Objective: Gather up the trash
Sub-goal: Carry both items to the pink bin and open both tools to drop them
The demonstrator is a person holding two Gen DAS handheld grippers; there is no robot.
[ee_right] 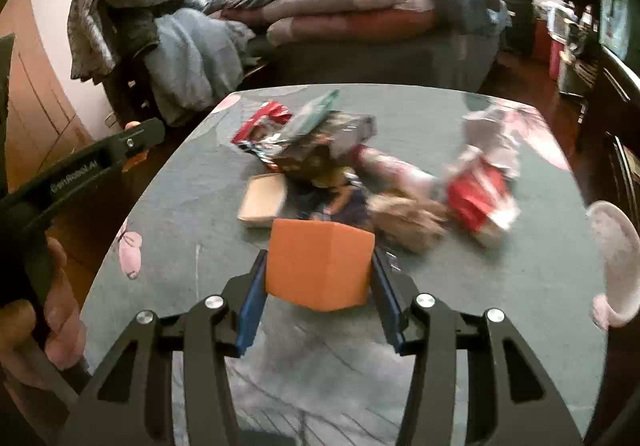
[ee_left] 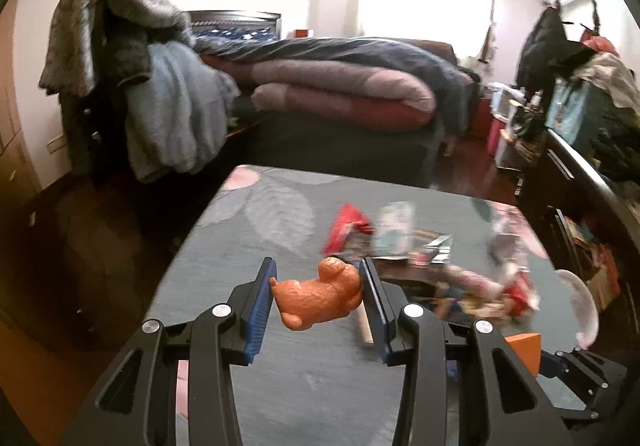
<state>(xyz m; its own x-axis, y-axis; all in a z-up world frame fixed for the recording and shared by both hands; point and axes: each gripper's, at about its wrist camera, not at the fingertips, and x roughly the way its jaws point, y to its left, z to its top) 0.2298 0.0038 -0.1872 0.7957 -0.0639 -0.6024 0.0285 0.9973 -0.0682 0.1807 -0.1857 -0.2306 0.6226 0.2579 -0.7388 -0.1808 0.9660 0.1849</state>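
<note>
The grey table (ee_right: 168,230) is carrying everything: a heap of wrappers (ee_right: 316,142) is lying mid-table, with a shallow tan tray (ee_right: 262,202) sitting just left of the heap, its contents too blurred to tell. Bare cloth is showing along the table's near edge. The right gripper (ee_right: 320,274) is clamping an orange box (ee_right: 318,264) above it. The left gripper (ee_left: 318,294) is gripping an orange toy animal (ee_left: 320,296) over the table's near side.

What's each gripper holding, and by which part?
Left gripper: orange toy animal, pinched end to end, head and rear. Right gripper: orange box, clamped across its two side faces.
</note>
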